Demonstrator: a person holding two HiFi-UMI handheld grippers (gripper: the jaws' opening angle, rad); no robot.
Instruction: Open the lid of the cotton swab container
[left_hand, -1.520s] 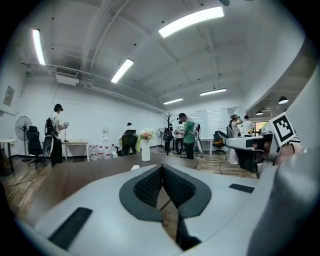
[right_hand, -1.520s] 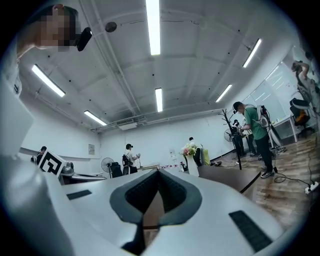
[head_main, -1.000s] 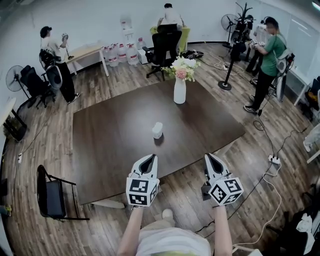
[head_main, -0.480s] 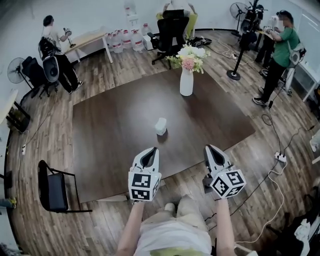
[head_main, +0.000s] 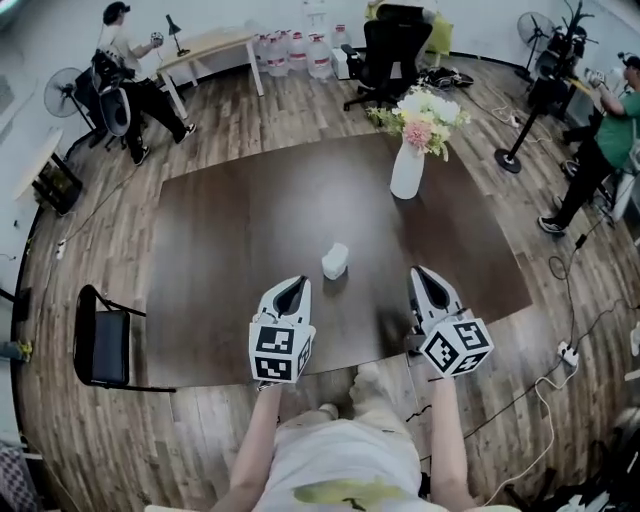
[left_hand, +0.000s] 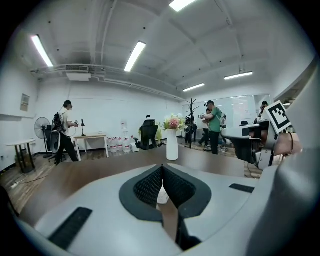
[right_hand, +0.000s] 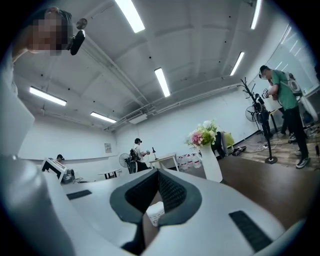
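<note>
A small white cotton swab container (head_main: 335, 261) stands with its lid on, near the middle of the dark brown table (head_main: 220, 260). My left gripper (head_main: 296, 284) is shut and empty, hovering over the table's near edge, short of the container and a little to its left. My right gripper (head_main: 421, 274) is also shut and empty, to the container's right and nearer to me. In the left gripper view the container (left_hand: 162, 196) peeks out past the closed jaws. The right gripper view shows the container (right_hand: 155, 213) just beyond its closed jaws.
A white vase of flowers (head_main: 408, 168) stands on the table's far right part. A black chair (head_main: 100, 345) sits at the table's left front corner. Beyond the table are an office chair (head_main: 390, 50), water bottles (head_main: 295, 52) and people standing. Cables (head_main: 560, 350) lie on the floor at right.
The view has moved forward: the table and container sit closer and lower in the head view. Both grippers now reach over the table's near edge, still shut.
</note>
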